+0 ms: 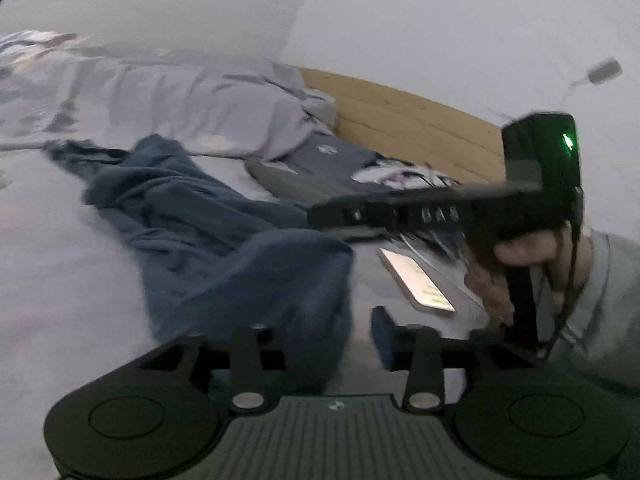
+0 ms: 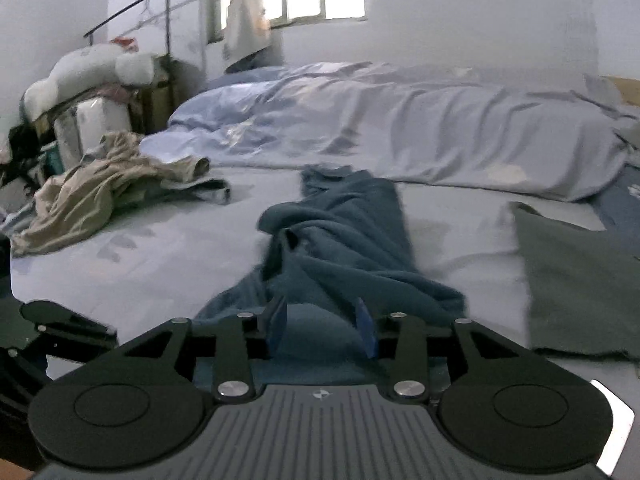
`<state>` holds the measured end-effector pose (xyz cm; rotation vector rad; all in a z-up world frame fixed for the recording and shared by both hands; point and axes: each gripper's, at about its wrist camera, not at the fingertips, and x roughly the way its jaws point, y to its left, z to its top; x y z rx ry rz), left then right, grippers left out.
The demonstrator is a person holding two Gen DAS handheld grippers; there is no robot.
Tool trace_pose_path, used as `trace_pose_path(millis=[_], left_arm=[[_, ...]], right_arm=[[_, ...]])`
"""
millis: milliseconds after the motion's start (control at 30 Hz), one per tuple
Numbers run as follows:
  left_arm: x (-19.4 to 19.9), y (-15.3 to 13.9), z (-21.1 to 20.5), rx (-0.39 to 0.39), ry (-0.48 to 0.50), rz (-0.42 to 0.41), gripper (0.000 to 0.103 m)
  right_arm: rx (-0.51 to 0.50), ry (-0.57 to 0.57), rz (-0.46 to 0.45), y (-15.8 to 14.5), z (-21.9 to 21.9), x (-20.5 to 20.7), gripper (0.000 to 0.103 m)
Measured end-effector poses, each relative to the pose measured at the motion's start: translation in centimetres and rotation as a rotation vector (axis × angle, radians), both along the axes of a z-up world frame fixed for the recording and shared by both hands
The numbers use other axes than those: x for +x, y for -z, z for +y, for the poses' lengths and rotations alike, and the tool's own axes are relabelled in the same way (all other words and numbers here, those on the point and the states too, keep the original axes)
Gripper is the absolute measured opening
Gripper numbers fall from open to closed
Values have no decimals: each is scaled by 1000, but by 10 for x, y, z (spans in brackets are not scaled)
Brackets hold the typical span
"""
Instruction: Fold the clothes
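The left gripper [image 1: 332, 340] stood low over the near end of the blue garment [image 1: 208, 224]. One blue pad was plain to see and the other lost against the cloth, so I could not tell whether its fingers pressed on the fabric. The garment itself lay in a long rumpled strip down the pale bedsheet [image 1: 52, 248], bunched and twisted at the middle, its far end near the heaped duvet [image 2: 400, 120]. A phone [image 1: 416, 280] lay on the sheet just beside the garment's near corner. The right gripper [image 2: 322, 330] sat over the same near edge, its two pads partly apart with cloth lying between them but not visibly pinched. In my judgement the step in hand was taking up this edge to spread the piece flat; done well, each gripper would seize a separate corner of one layer only, then draw apart to pull the twist out before any fold. A folded grey-green cloth [image 2: 580, 280] lay to the right, clear of the work.
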<state>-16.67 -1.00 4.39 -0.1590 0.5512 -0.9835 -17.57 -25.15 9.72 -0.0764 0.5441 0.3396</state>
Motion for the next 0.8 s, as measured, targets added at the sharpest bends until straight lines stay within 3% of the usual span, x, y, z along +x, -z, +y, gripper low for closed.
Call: trace_pose_path(millis=[233,367,500,567,700,800], left_arm=[[15,5,36,-76,-123,123,41],[23,6,53,-116,-190,184,41],[32,5,70,-169,-248,223,41],[35,3,77,-181,-268,224,41],[38,-3,84,-207,-277,211,41],[38,-3,85,-231,-274,250,41]], right_arm=[[-48,-86,46,10,42,11,40],[-32,-31,85,16,53,17,40],[-102,15,114,25,66,22,39],[-156,17,118,30,72,21,8],[-156,-4,104,27,73,5,4],[-153,-1,104,24,70,-12,4]])
